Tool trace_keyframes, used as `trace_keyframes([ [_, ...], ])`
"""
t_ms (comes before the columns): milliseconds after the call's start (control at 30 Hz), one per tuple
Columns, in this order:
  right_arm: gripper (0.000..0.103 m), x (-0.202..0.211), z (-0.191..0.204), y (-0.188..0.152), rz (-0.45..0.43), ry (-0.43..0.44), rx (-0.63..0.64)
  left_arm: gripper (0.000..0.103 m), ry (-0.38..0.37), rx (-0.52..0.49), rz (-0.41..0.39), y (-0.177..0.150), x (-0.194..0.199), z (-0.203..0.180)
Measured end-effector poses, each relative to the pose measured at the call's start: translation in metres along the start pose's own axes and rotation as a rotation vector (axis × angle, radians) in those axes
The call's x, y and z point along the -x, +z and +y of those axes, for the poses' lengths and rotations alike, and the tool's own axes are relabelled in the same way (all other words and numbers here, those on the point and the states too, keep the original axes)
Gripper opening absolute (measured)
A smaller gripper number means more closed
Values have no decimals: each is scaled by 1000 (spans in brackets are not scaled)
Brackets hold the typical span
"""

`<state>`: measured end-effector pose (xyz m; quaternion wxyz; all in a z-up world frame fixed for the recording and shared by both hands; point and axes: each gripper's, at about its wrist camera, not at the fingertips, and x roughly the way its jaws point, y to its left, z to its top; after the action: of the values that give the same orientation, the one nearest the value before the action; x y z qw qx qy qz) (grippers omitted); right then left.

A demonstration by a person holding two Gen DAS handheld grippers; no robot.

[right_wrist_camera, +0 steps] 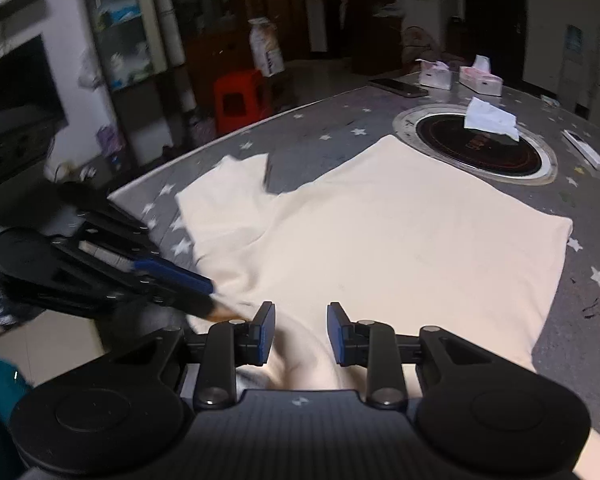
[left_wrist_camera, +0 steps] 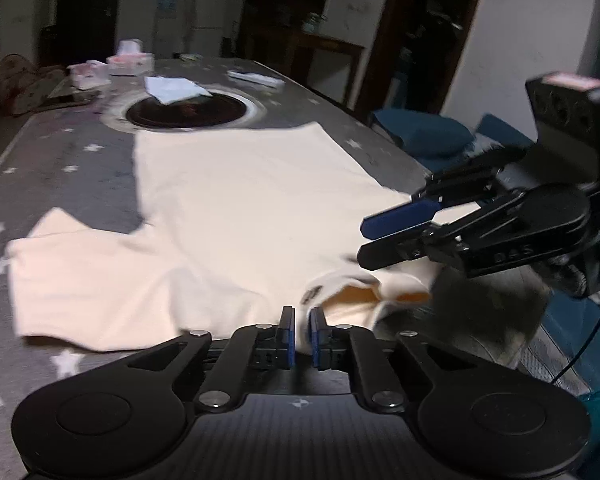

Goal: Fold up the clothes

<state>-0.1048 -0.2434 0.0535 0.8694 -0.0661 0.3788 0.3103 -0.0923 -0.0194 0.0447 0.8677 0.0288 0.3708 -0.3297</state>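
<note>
A cream T-shirt [left_wrist_camera: 236, 216] lies spread flat on the desk [left_wrist_camera: 60, 152], which has a grey cover with white stars. One short sleeve [left_wrist_camera: 72, 272] points toward the left edge of the desk, and the hem reaches the round black hotplate [left_wrist_camera: 186, 110] set in the middle of the desk. A white tissue [left_wrist_camera: 176, 90] lies across the rim of this hotplate.

The left gripper [left_wrist_camera: 302, 334] is at the near edge of the desk, at the shoulder of the shirt beside the collar [left_wrist_camera: 340, 292]. Its jaws are almost closed, with only a narrow gap, and cream fabric is seen between them; I cannot tell if they really pinch it.

The right gripper [right_wrist_camera: 301, 332] is over the near part of the shirt, to the right of the collar. Its jaws are open wide, with cloth below and between them, but they hold nothing.

At the far edge of the desk stand two tissue boxes [right_wrist_camera: 480, 78], and near them lies a dark phone [right_wrist_camera: 398, 87]. A white remote control [right_wrist_camera: 586, 156] lies toward the right edge. Beyond the desk a red stool [right_wrist_camera: 240, 98] stands on the floor.
</note>
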Motion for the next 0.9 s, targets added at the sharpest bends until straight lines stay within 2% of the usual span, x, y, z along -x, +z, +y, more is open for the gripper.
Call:
trace_keyframes([
  [100,28,-20,-1,-2,28,22,-22,12,113,57,-35,2,13,20],
  [167,28,-32,1,-6,54,38,-23,15,234,133,-54,6,18,42],
  [233,28,-36,4,-10,60,40,-10,23,353,187,-75,9,21,62],
  [300,28,-36,5,-10,61,37,-8,39,463,210,-82,13,16,82],
  [367,28,-36,6,-10,61,34,-6,46,517,239,-67,16,7,101],
  [500,28,-36,6,-10,61,32,-9,45,533,291,-28,16,-14,124],
  [533,28,-36,6,-10,60,32,-11,42,522,296,-37,17,-14,125],
  [600,28,-35,6,-10,60,31,-11,11,501,306,-55,17,-14,127],
  [733,28,-37,7,-10,60,29,-7,7,461,314,-98,25,-7,118],
  [900,28,-36,8,-11,58,25,-6,6,345,183,-169,42,0,69],
])
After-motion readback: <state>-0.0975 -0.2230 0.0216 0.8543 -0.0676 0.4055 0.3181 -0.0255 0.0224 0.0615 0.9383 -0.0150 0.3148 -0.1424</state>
